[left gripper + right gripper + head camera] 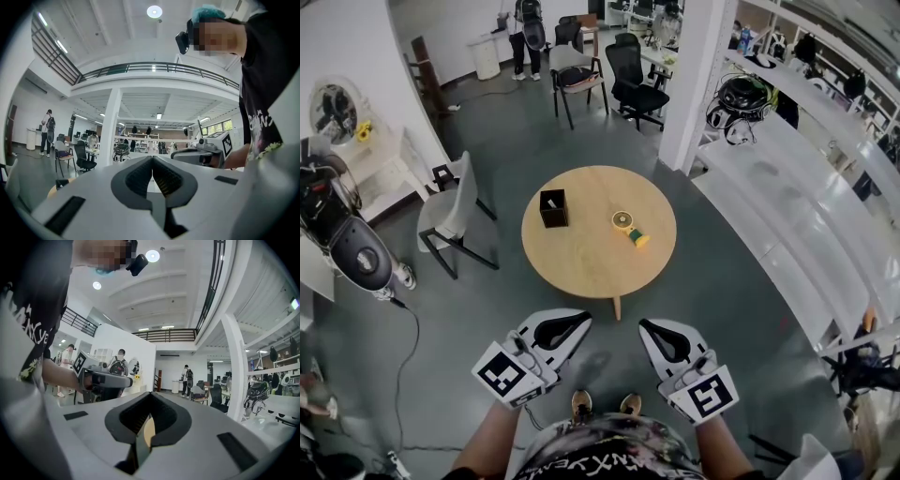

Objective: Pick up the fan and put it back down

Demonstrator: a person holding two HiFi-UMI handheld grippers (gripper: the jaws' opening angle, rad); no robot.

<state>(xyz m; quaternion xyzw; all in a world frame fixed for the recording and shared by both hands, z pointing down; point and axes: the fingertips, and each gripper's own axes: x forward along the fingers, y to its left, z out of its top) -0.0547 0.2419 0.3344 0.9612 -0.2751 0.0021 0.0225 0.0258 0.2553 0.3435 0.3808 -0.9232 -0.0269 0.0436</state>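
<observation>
A small yellow fan (pixel 626 225) with a short handle lies on the round wooden table (pixel 581 267), right of centre. Both grippers hang in front of the person's body, short of the table's near edge and well away from the fan. My left gripper (pixel 579 321) (pixel 152 157) is shut, its dark pads meeting with nothing between them. My right gripper (pixel 647 326) (pixel 150 394) is shut as well and holds nothing. Each gripper view shows the other gripper off to the side; the fan is in neither of them.
A black open box (pixel 553 208) stands on the table left of the fan. A grey chair (pixel 455 216) sits at the table's left, a white pillar (pixel 698 75) and long white counters (pixel 787 206) at the right. Office chairs (pixel 633 80) and standing people are far behind.
</observation>
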